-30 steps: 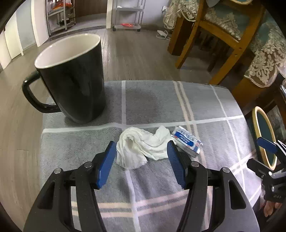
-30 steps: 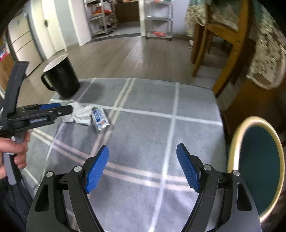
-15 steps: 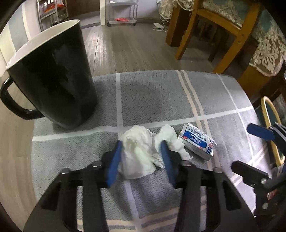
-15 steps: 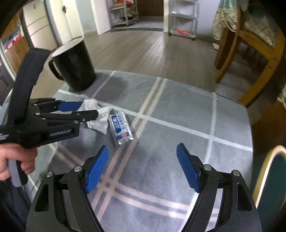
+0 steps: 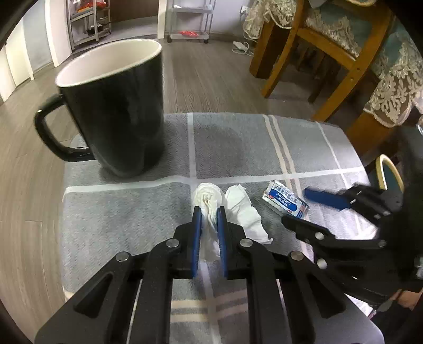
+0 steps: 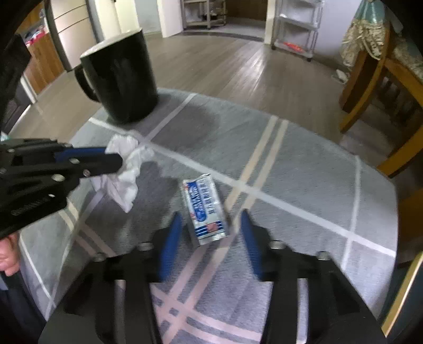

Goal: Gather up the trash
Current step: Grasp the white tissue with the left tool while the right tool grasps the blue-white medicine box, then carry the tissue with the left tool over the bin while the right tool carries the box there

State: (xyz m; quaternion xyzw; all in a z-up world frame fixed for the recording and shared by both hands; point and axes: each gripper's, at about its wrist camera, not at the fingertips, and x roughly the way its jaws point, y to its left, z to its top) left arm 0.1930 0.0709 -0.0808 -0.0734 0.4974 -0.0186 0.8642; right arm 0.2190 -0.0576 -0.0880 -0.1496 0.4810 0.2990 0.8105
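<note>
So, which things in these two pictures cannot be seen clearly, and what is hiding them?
- Black mug, inside: both views, its own wall hides the bottom.
- Tissue, pinched part: left wrist view, the left gripper pads cover it.
- Wrapper print: right wrist view, motion blur; the right gripper is closing around it.
- Wrapper corner: left wrist view, behind a right gripper finger.

A home dining room: wooden chairs (image 5: 325, 50) and lace tablecloth (image 5: 394, 87) at two o'clock, wire shelves (image 5: 189, 21) at twelve, plank floor (image 5: 211, 76).
</note>
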